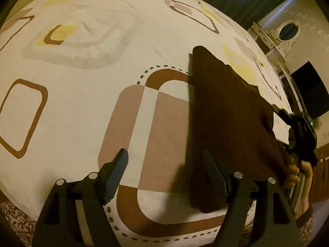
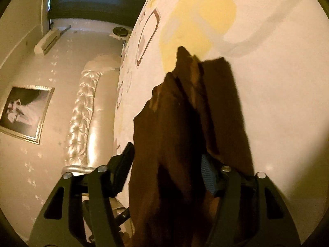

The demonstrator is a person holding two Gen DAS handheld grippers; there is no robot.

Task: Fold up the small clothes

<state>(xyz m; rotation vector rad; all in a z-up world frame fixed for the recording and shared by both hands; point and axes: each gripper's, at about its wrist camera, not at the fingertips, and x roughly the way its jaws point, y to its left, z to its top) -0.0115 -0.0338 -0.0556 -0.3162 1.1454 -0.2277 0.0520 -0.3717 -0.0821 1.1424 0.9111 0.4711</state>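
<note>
A dark brown small garment [image 1: 224,111] hangs lifted above the patterned bed sheet [image 1: 82,103], its lower edge touching the sheet near the bed's front edge. My left gripper [image 1: 166,164] is open and empty, its right finger [image 1: 213,173] just in front of the cloth. My right gripper [image 1: 300,135] shows at the right of the left wrist view, holding the cloth's upper edge. In the right wrist view the brown garment [image 2: 174,144] drapes between the fingers of my right gripper [image 2: 166,164], which stand apart with the cloth bunched between them.
The bed sheet [image 2: 267,82] has brown, beige and yellow squares. A padded silver headboard [image 2: 86,111], a framed picture [image 2: 24,113] and an air conditioner [image 2: 47,41] are on the wall. A dark screen [image 1: 310,94] stands at the right.
</note>
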